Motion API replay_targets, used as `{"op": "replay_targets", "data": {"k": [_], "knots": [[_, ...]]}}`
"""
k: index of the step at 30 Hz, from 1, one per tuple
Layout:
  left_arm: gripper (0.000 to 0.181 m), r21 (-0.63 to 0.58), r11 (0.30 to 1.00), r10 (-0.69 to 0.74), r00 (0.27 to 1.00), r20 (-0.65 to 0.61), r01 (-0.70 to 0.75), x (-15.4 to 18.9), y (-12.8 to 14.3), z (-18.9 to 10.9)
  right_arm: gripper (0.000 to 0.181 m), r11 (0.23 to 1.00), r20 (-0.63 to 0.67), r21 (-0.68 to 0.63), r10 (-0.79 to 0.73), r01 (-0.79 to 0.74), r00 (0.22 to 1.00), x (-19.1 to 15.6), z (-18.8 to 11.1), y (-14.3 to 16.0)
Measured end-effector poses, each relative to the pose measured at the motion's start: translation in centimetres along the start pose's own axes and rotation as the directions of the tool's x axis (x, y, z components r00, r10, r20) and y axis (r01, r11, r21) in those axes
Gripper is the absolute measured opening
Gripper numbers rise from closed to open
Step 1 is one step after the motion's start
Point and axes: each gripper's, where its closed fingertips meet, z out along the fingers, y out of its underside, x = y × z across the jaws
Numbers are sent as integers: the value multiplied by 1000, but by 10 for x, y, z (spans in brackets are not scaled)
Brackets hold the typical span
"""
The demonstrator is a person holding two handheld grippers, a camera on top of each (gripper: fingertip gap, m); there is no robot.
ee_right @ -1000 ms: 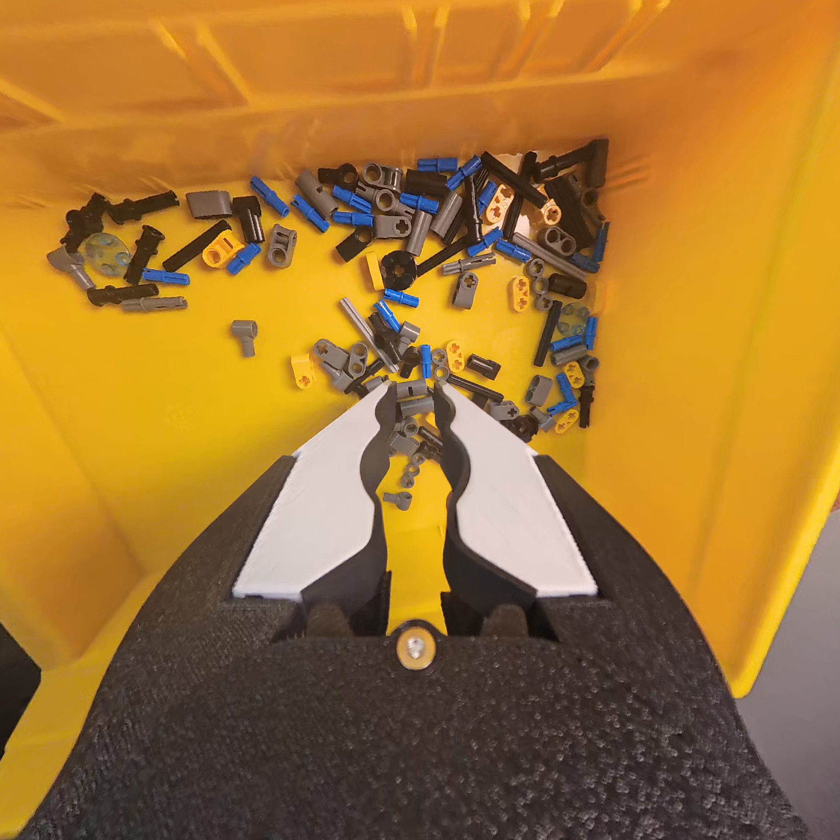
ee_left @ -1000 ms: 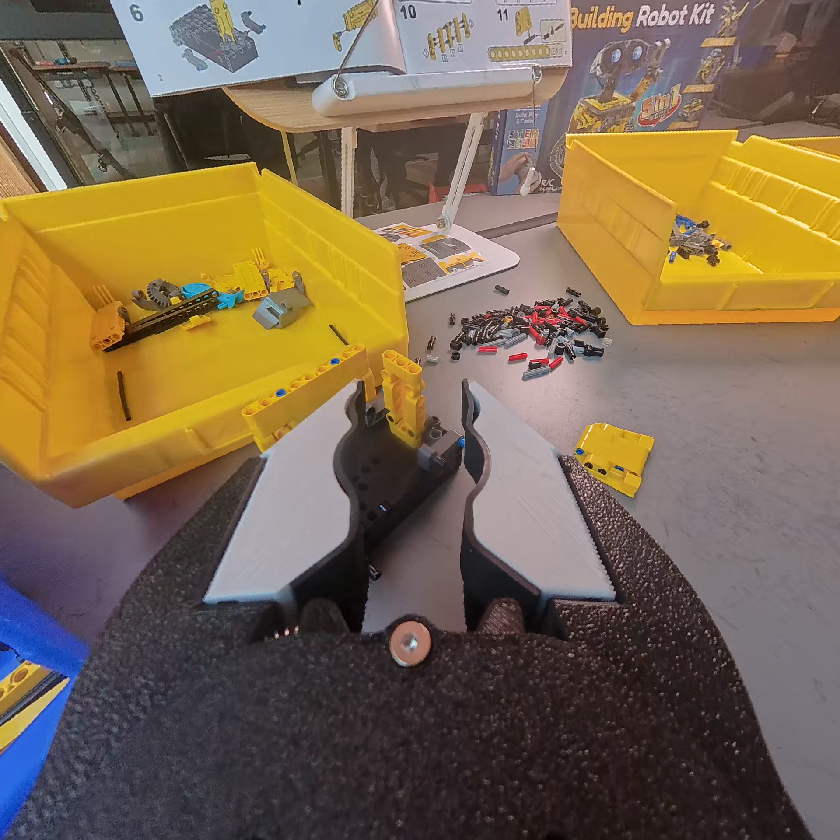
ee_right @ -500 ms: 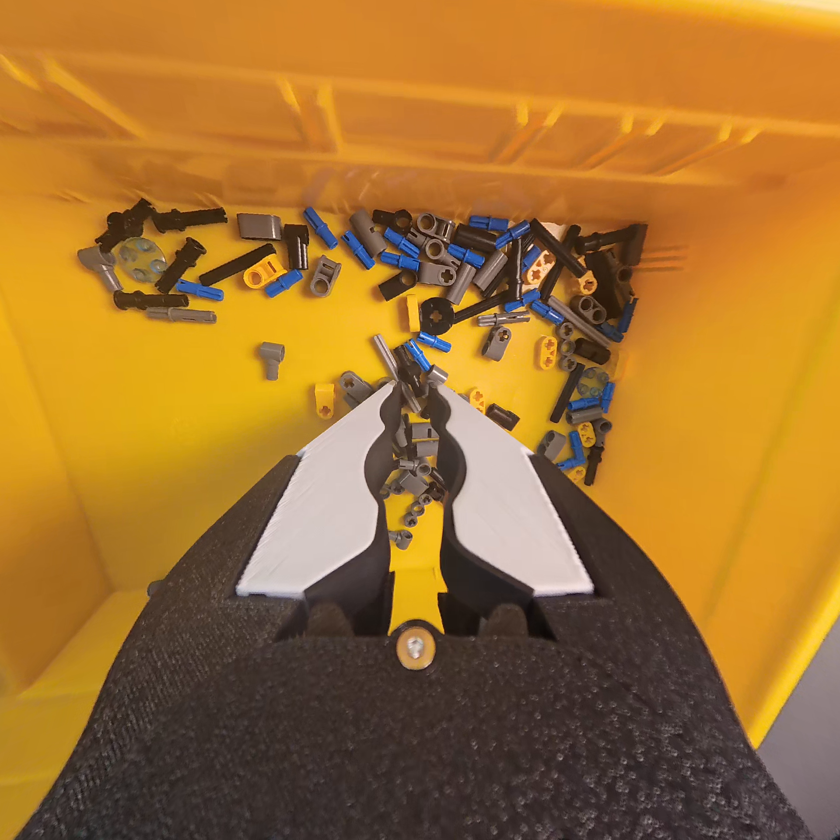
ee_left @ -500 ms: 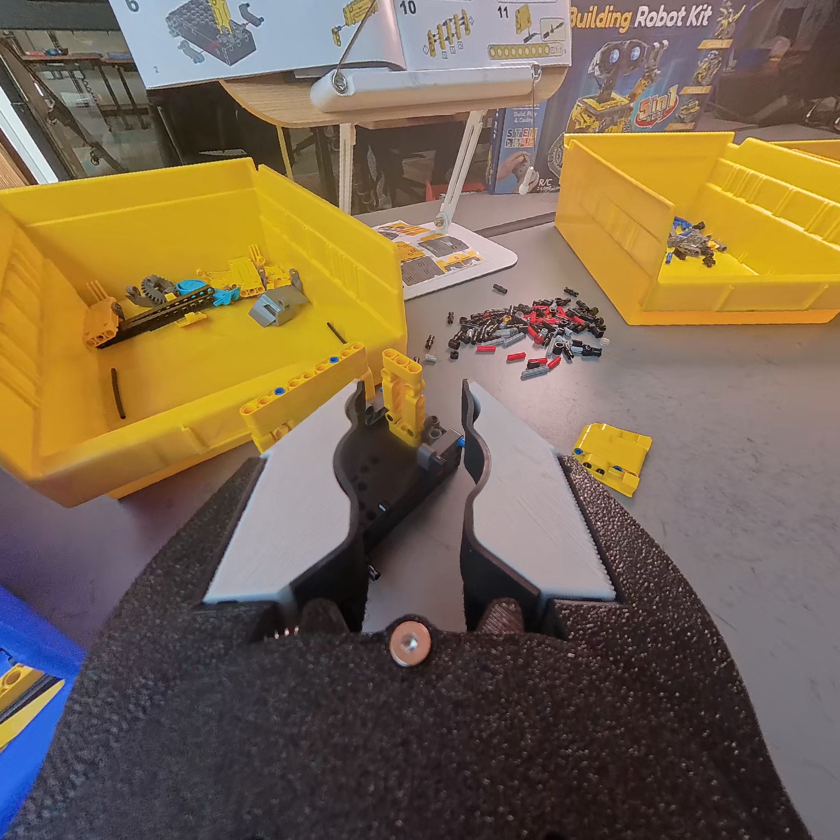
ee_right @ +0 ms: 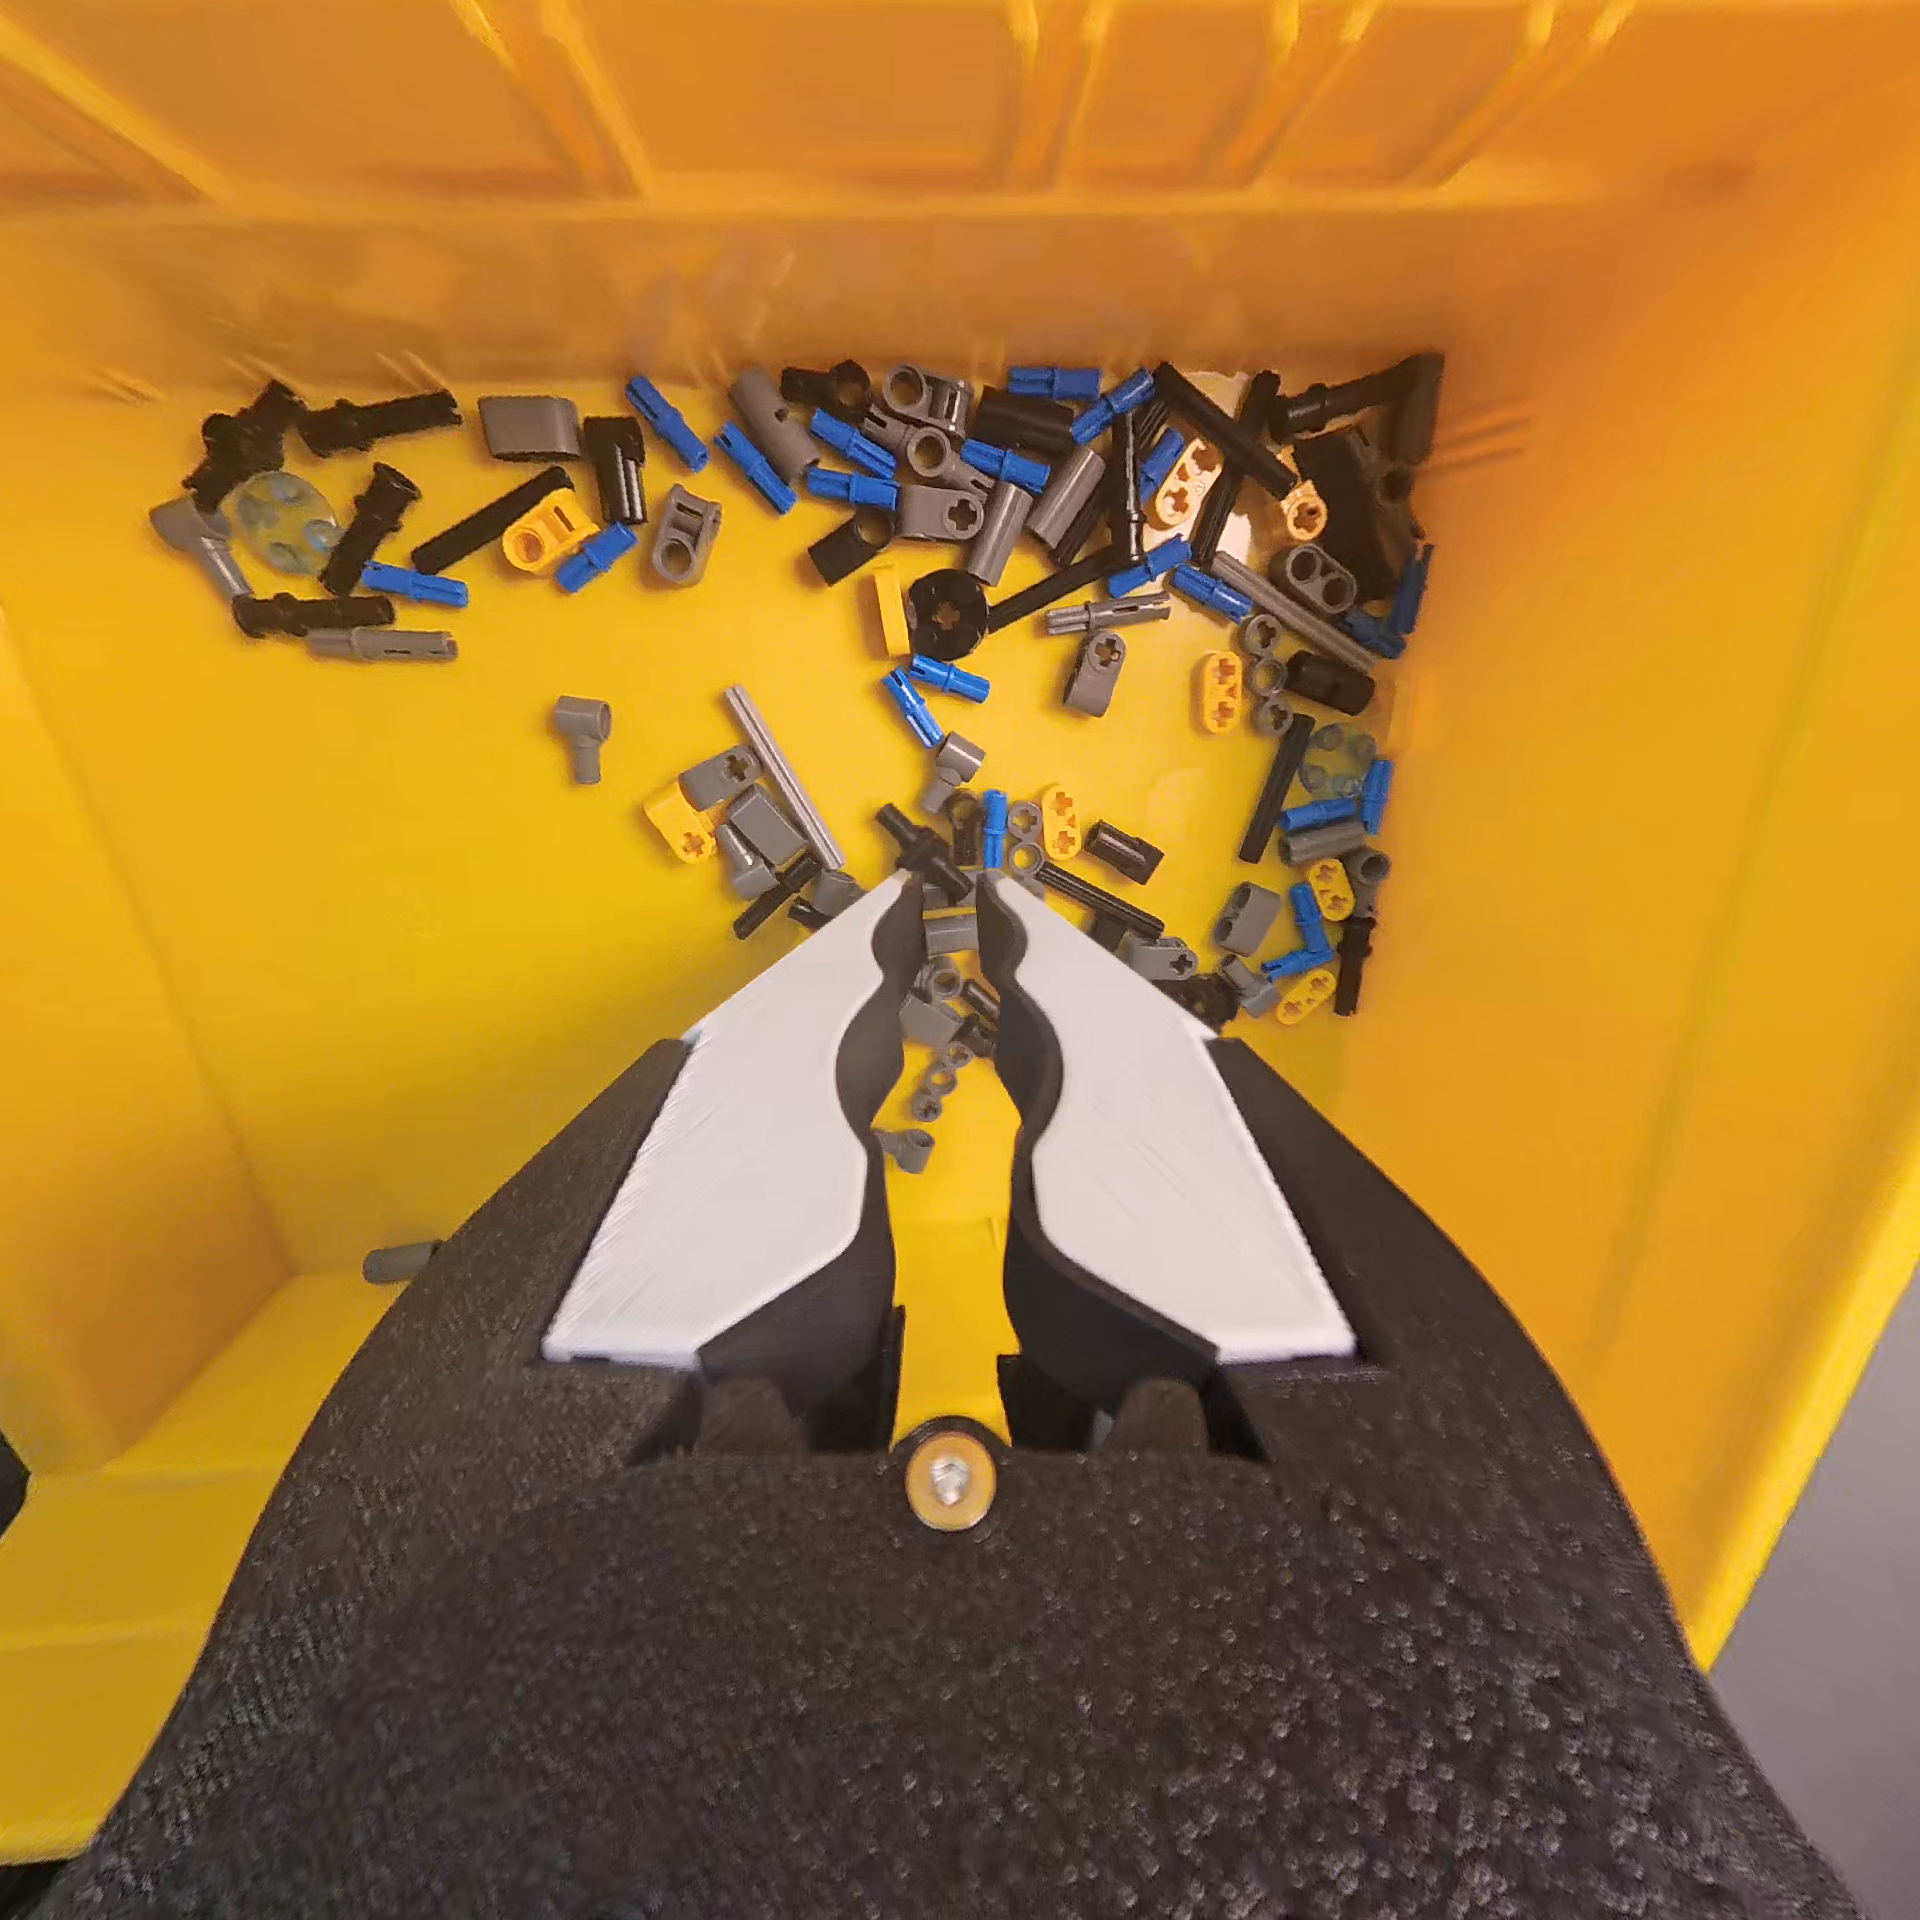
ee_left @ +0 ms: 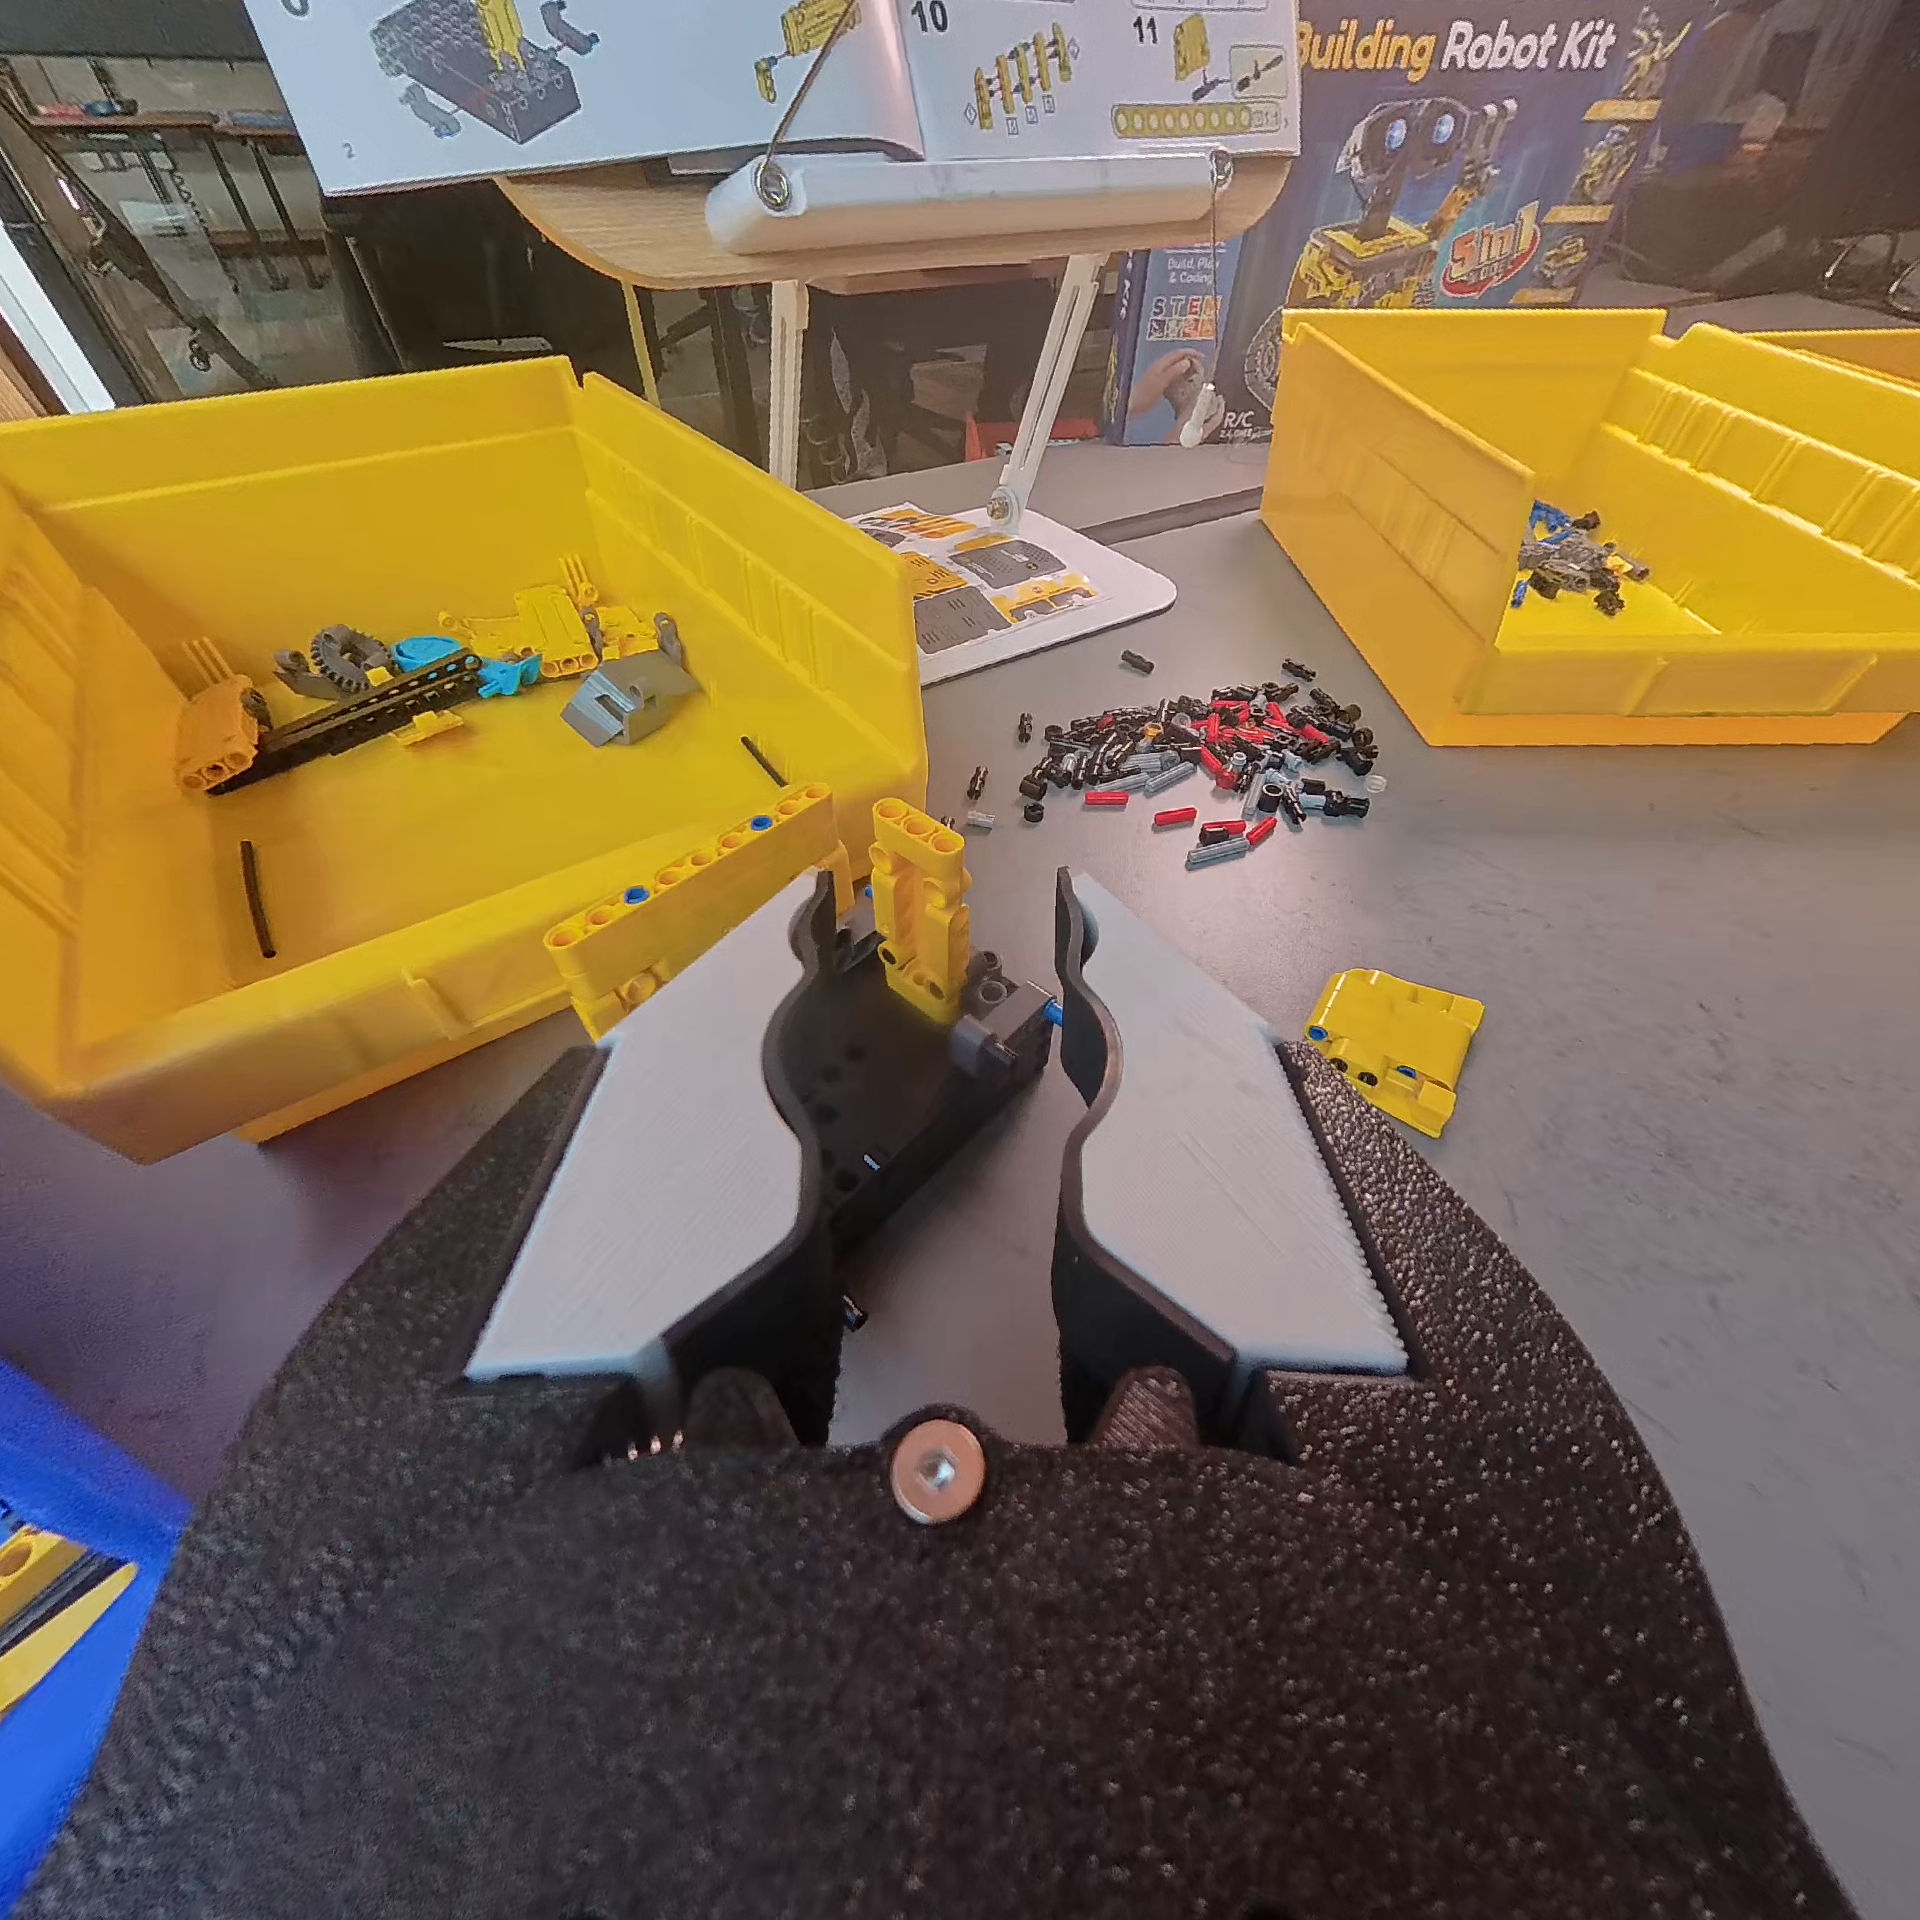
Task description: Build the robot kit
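Yellow ribbed bin (ee_right: 312,935), knobbly plastic pins (ee_right: 940,925)

Rough, pebbled black foam-like covering wraps the left tool (ee_left: 940,914), its fingers (ee_left: 675,1174) faced in finely ribbed, matt pale-grey plastic; a bright metal screw (ee_left: 937,1472) sits at six o'clock. The black-and-yellow plastic assembly (ee_left: 914,997) between them looks smooth and slightly glossy. At ten o'clock, the yellow bin (ee_left: 312,997) is glossy moulded plastic on a matt grey desk (ee_left: 1610,1039). The right tool (ee_right: 943,883) shows the same finishes over small hard plastic parts (ee_right: 1039,499) in a shiny yellow bin (ee_right: 312,935).
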Motion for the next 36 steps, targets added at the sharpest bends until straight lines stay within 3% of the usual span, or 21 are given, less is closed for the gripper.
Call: {"op": "replay_targets", "data": {"k": [3,8,16,21,36], "knots": [[41,0,1000,-2,1000,-1,2,0,0,0,8,1000,62,-16,-6,7,998,-13,0,2],[41,-7,1000,-3,1000,-6,3,0,1,2,2,999,-44,21,34,-33,998,10,4,-6],[41,-4,1000,-7,1000,-8,7,0,1,2,16,998,25,-42,-36,37,999,-12,8,-4],[41,-2,1000,-4,1000,-12,4,1,0,1,11,1000,-37,-20,11,-12,999,5,5,-6],[41,2,1000,-11,1000,-14,11,0,0,1,7,998,-12,-51,-22,22,1000,3,17,-5]]}}
